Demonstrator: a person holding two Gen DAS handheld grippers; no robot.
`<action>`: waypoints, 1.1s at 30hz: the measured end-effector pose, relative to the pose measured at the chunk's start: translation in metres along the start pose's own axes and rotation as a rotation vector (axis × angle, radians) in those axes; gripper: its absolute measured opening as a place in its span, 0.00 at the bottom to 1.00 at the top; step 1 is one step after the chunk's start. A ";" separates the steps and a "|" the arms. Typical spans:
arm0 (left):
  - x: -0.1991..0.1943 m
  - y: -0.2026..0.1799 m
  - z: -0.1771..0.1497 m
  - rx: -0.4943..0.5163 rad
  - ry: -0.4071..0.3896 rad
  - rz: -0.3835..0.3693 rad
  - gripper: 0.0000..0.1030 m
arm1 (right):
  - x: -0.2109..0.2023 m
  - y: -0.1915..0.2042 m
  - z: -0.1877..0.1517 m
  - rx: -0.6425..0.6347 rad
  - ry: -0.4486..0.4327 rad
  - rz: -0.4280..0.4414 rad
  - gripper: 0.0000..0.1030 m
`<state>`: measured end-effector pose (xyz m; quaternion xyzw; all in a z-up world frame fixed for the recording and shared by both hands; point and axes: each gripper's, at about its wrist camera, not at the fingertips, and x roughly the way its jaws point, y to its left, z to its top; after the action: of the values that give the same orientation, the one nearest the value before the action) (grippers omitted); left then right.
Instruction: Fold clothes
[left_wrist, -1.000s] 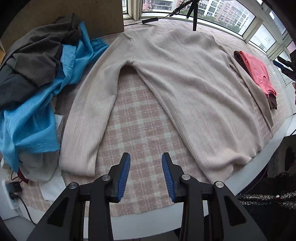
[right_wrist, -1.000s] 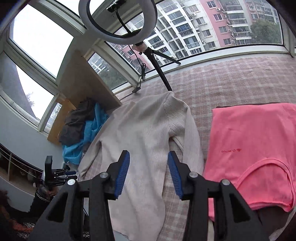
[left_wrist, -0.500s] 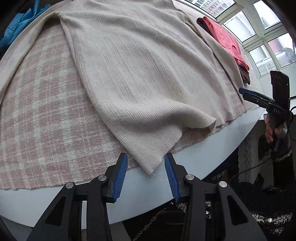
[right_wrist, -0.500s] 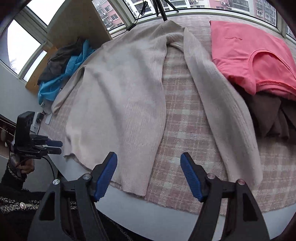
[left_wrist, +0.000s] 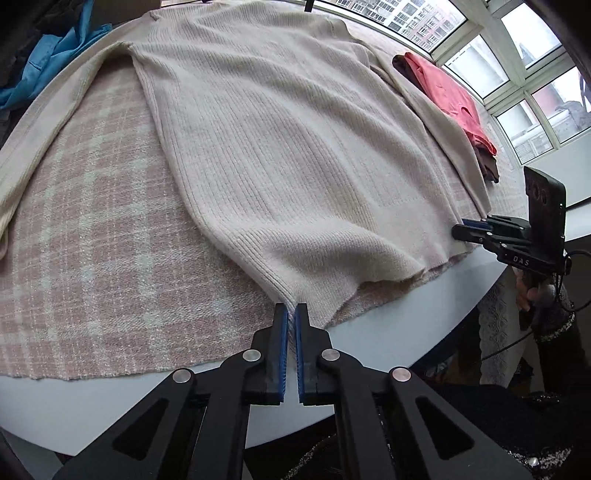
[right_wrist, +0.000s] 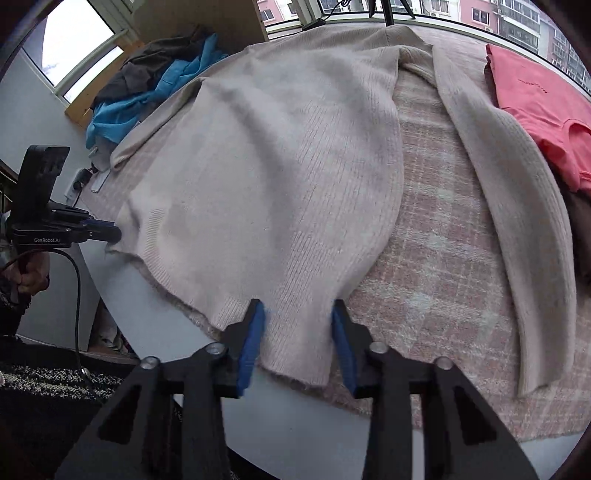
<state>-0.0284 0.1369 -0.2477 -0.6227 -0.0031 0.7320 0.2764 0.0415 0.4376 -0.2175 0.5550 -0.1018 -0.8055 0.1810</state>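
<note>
Your left gripper (left_wrist: 291, 314) is clamped on the hem corner of the beige ribbed sweater (left_wrist: 288, 147); your right gripper (right_wrist: 297, 325) straddles the other hem corner, pads apart.

The sweater lies flat on the pink plaid cloth (left_wrist: 92, 221) over the white table (left_wrist: 74, 406), its hem at the near edge. At far left, a blue garment (left_wrist: 40, 70) is cut off by the frame, and the dark clothes beside it are hard to make out. At right, the far sleeve runs alongside a folded coral-pink top (right_wrist: 543, 110); something brown beneath it is mostly hidden. You cannot tell whether the right pads touch the knit.
</note>
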 end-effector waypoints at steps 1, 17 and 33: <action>-0.013 0.003 -0.001 -0.007 -0.018 0.000 0.03 | -0.002 -0.003 0.002 0.031 0.001 0.041 0.10; -0.022 0.069 -0.032 -0.098 0.044 0.074 0.05 | -0.028 -0.002 0.010 0.103 0.093 0.010 0.25; -0.085 0.238 0.026 -0.107 -0.161 0.457 0.30 | -0.059 0.106 0.205 -0.114 -0.247 0.134 0.58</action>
<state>-0.1412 -0.0906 -0.2472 -0.5608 0.0770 0.8215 0.0692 -0.1114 0.3574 -0.0536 0.4323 -0.1140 -0.8584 0.2516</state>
